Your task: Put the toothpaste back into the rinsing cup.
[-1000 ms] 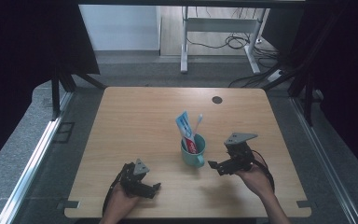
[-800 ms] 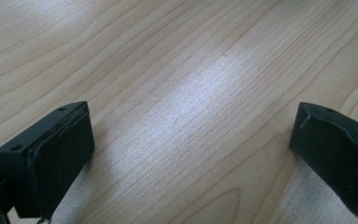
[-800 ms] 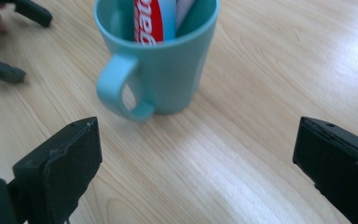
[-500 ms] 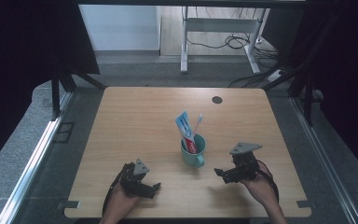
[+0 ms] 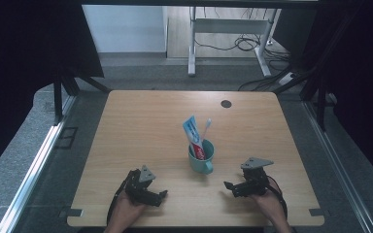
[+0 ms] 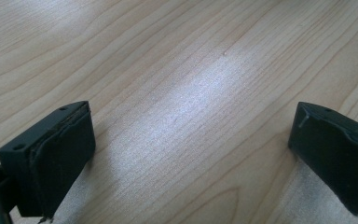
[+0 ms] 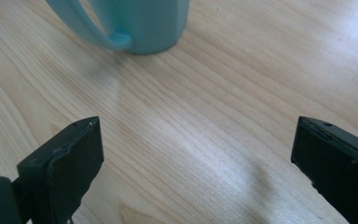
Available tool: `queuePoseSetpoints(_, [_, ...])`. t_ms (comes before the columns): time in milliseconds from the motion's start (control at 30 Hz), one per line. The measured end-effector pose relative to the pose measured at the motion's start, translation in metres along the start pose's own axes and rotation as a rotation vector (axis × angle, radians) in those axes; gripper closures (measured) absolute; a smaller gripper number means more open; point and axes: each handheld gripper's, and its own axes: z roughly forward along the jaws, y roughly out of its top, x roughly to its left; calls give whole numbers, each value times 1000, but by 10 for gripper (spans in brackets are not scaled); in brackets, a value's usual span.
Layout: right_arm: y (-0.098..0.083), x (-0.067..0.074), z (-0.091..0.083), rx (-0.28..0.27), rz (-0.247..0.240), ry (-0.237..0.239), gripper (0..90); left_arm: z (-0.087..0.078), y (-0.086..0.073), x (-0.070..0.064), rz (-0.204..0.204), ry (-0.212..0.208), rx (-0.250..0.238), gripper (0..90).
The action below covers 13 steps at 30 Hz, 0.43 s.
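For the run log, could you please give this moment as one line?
left gripper: open, empty | right gripper: open, empty, facing teal mug | mug: toothpaste tube, toothbrush inside

A mug (image 5: 201, 158) stands on the surface (image 5: 145, 126), right of its middle, with a toothpaste tube (image 5: 194, 136) and a toothbrush (image 5: 207, 127) upright in it. The left hand-held gripper (image 5: 161, 195) rests near the front edge, left of the mug; the right hand-held gripper (image 5: 228, 187) rests to its right.
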Motion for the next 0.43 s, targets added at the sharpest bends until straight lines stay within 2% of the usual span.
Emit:
queuePoseSetpoints(167, [-12, 0, 8, -2, 9, 0, 24, 0, 0, 0, 0, 0, 0, 3])
queuePoseSetpoints(267, [-19, 0, 14, 18, 14, -8, 13, 0, 0, 0, 2, 1, 1, 4])
queuePoseSetpoints(433, [-21, 2, 14, 14, -5, -38, 30, 0, 0, 0, 1, 1, 1, 5])
